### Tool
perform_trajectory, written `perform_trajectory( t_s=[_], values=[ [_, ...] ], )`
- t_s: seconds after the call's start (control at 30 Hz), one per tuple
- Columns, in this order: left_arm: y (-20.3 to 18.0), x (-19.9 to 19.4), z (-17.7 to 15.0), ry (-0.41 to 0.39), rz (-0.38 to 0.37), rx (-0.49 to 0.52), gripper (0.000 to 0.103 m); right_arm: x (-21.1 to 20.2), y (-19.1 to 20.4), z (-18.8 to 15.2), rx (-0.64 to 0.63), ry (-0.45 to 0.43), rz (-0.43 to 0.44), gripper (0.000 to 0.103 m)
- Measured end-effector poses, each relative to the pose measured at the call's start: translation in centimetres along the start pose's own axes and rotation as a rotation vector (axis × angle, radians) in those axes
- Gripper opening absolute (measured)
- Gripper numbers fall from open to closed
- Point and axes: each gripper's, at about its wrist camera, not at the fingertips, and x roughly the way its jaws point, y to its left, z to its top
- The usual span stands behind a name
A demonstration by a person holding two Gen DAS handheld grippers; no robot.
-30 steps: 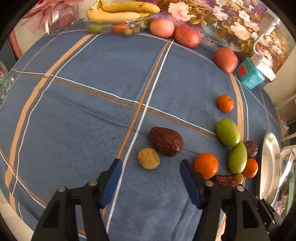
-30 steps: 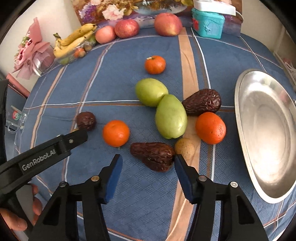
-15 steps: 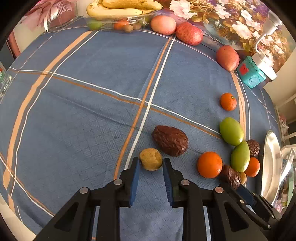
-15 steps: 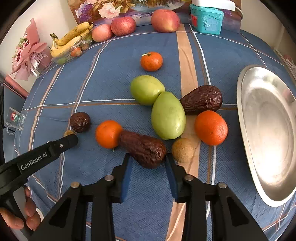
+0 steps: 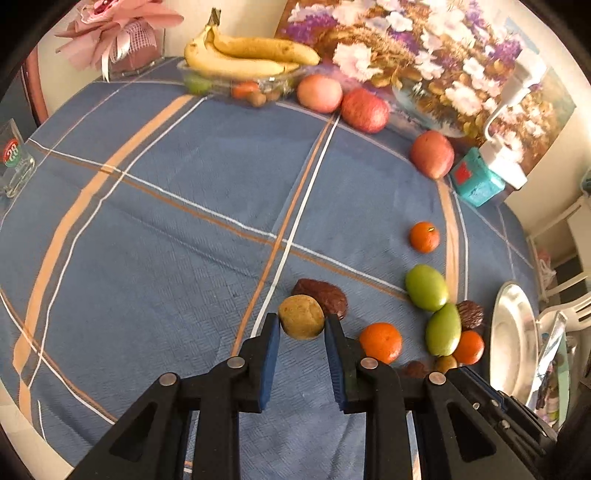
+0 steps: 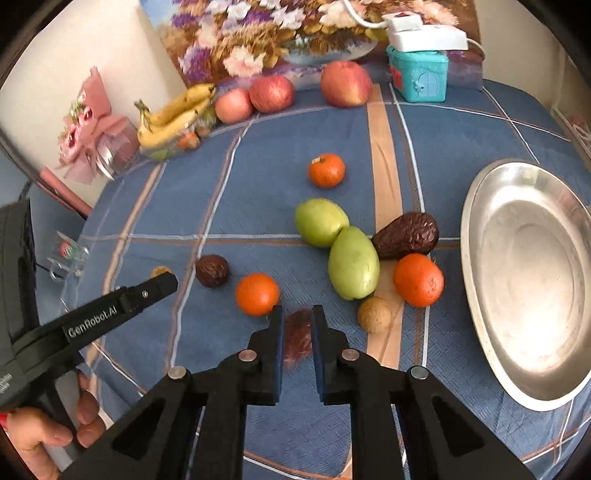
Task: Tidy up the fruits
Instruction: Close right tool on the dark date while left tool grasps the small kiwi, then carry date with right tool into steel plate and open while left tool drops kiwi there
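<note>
Between your left claw's (image 5: 301, 326) pads the tan fruit (image 5: 301, 316) now rides lifted, your right claw (image 6: 297, 325) now clamping the dark fruit (image 6: 297, 338), both plate-ready.

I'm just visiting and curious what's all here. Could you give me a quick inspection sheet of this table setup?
Surface: blue plaid tablecloth, lightly creased.
Job's things: three tangerines, two green fruits, a dark wrinkled avocado-shaped fruit, a small round dark fruit and a small tan fruit; empty metal tray; apples and bananas at the far edge.
Clutter: teal toy house, glass mug, pink bouquet.
Grippers: left gripper shut on a small tan round fruit; right gripper shut on a dark wrinkled fruit.
Cables: white cord behind the house.
Surroundings: flower painting, pale wall.
</note>
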Motion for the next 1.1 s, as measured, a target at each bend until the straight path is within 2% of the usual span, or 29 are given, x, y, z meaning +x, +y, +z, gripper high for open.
perform_trajectory(
  t_s=[0.1,0.23,0.3,0.37,0.4,0.53,0.63,0.7,0.83,0.93,1.03,1.1],
  values=[
    [-0.3,-0.6,-0.3,-0.008,-0.005,0.011,0.027,0.2,-0.1,0.0,-0.007,0.018,-0.011,0.014],
    [-0.6,0.0,0.0,0.001,0.005,0.015,0.027,2.4,0.4,0.2,0.005,0.085,-0.016,0.015],
    [-0.8,0.7,0.0,0.015,0.016,0.014,0.027,3.3,0.6,0.0,0.001,0.121,-0.011,0.023],
    [-0.8,1.1,-0.1,0.030,0.022,0.010,0.027,3.9,0.9,-0.3,-0.013,0.138,-0.009,0.041],
    [-0.7,1.3,-0.1,0.037,0.023,0.006,0.027,4.3,1.2,-0.4,-0.020,0.148,-0.008,0.043],
    [-0.4,1.5,-0.3,0.048,0.027,-0.005,0.027,5.4,2.1,-0.9,-0.038,0.180,0.024,0.045],
    [-0.4,1.6,-0.4,0.053,0.029,-0.006,0.027,6.7,2.9,-1.4,-0.080,0.218,-0.018,0.043],
    [-0.3,1.6,-0.4,0.055,0.031,-0.006,0.027,6.6,3.3,-1.5,-0.107,0.208,-0.041,0.036],
    [-0.3,1.7,-0.5,0.057,0.034,-0.009,0.027,5.6,2.7,-1.3,-0.080,0.186,-0.013,0.036],
    [-0.7,1.4,-0.4,0.048,0.035,-0.001,0.027,3.3,1.6,-0.2,-0.030,0.105,0.007,0.036],
    [-1.7,1.0,-0.2,0.038,0.024,0.013,0.027,0.8,-0.1,1.3,0.015,0.006,-0.050,0.036],
    [-2.9,0.6,-0.1,0.035,-0.002,0.029,0.027,-0.9,-1.9,2.0,0.059,-0.052,-0.134,0.036]
  ],
)
